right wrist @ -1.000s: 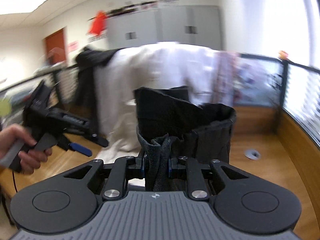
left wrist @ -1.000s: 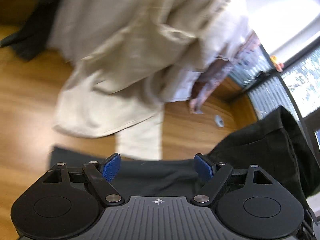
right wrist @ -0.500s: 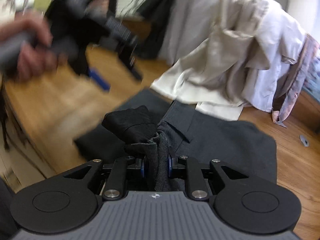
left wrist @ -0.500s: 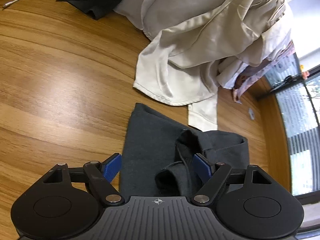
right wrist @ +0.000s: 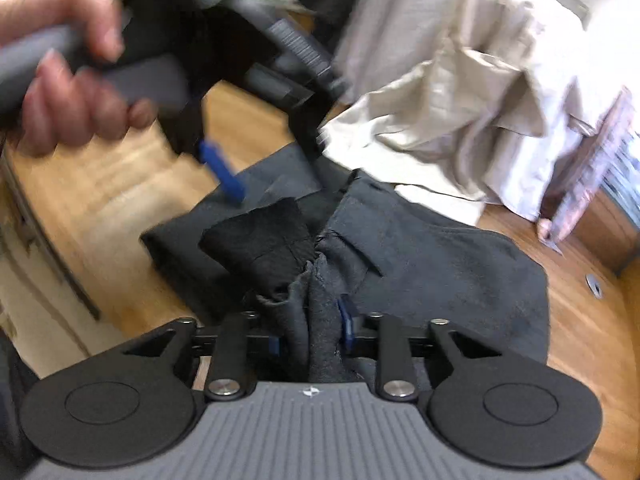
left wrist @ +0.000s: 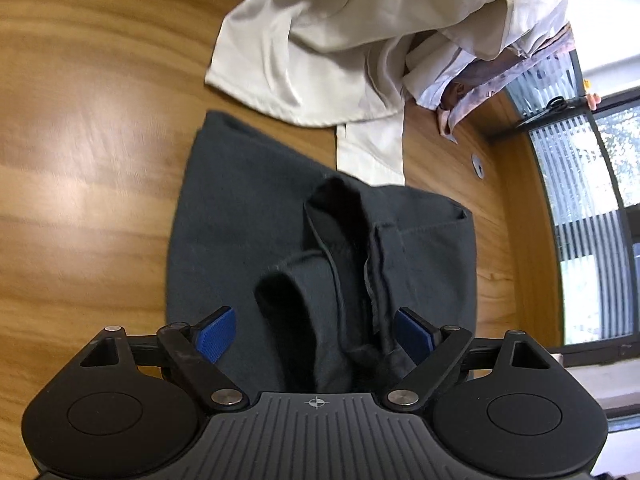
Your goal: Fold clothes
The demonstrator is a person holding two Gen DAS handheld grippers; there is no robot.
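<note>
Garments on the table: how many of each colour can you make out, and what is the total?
Dark grey: 1, the dark grey garment lying on the wooden table, its bunched edge pinched in the right claw.
Cream or white: 1 heap, the cream pile; separate pieces cannot be told.
Pink patterned: 1, the pink patterned cloth.
Total: 3 at least.

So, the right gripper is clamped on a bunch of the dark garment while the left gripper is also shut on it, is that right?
Not quite. The right gripper is clamped on the dark garment, but the left gripper is open: the left wrist view shows its blue pads spread wide over the cloth.
</note>
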